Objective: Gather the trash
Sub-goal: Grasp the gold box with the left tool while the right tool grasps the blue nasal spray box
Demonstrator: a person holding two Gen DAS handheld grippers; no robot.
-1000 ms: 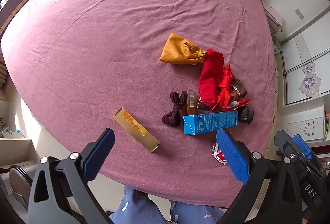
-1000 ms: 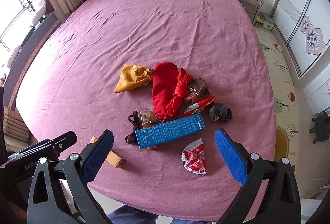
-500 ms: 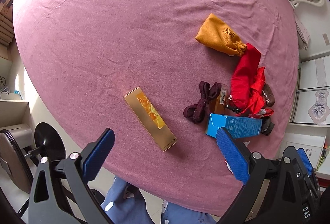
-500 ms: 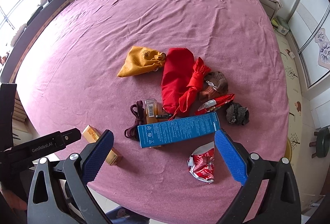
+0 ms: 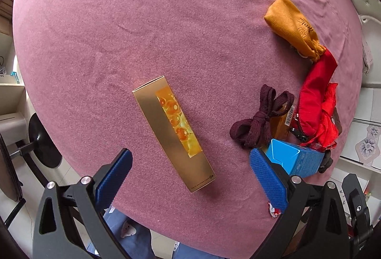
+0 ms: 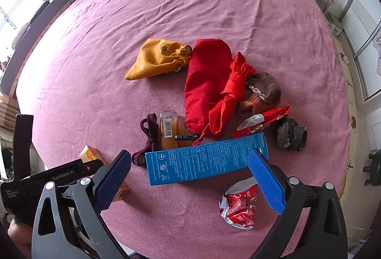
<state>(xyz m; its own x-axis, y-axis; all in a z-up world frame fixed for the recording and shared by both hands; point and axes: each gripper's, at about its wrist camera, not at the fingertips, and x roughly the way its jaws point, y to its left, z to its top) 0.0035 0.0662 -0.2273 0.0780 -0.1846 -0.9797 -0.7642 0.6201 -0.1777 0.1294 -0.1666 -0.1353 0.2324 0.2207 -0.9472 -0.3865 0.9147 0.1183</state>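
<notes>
Left hand-held gripper (image 5: 190,178) open, gold box (image 5: 173,132)

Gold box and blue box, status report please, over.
Left gripper open over gold box. Right gripper open over blue box. Neither held. Crumpled red wrapper close by.
</notes>
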